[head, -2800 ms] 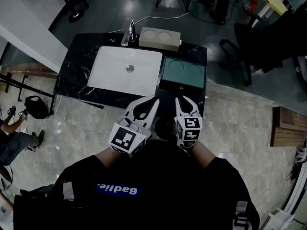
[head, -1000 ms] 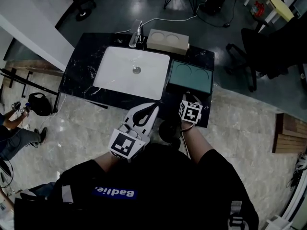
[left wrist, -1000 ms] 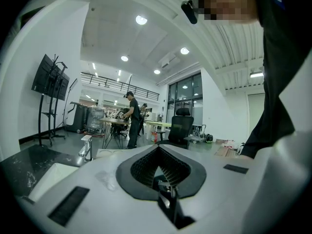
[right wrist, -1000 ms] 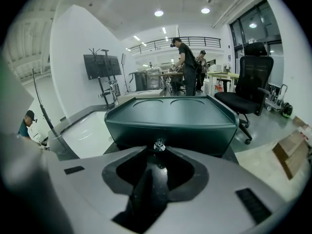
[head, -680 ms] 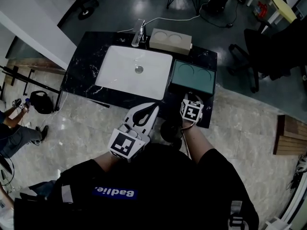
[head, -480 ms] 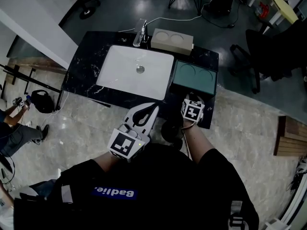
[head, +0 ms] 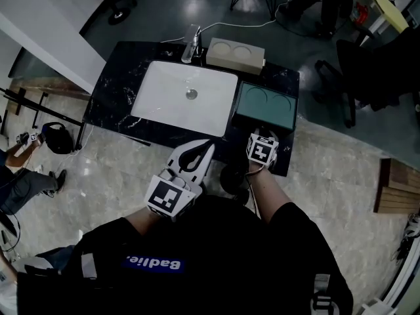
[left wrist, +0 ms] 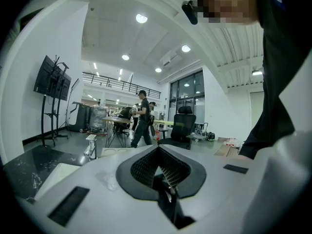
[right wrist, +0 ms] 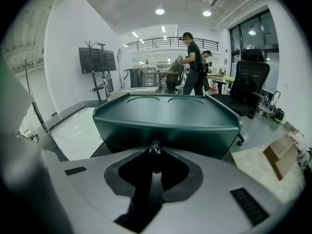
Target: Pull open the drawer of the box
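Observation:
The dark green box (head: 264, 107) stands on the right end of the black counter (head: 118, 77), with two round recesses in its lid. In the right gripper view its drawer front (right wrist: 165, 130) fills the middle, and a small knob (right wrist: 155, 147) sits at the lower edge. My right gripper (right wrist: 155, 153) is shut on that knob. From the head view, the right gripper (head: 258, 135) touches the box's near face. The drawer looks flush with the box. My left gripper (head: 205, 148) hangs shut and holds nothing, in front of the counter; its tips (left wrist: 158, 152) point out into the room.
A white sink (head: 164, 104) fills the counter's middle, with a faucet (head: 191, 44) and a beige box (head: 235, 56) behind it. A black office chair (head: 367, 64) stands at the right. A person (head: 20, 182) is on the floor at the far left.
The right gripper has gone forward from beside the left one to the green box's front and stayed there over the last second. The left gripper has hardly moved.

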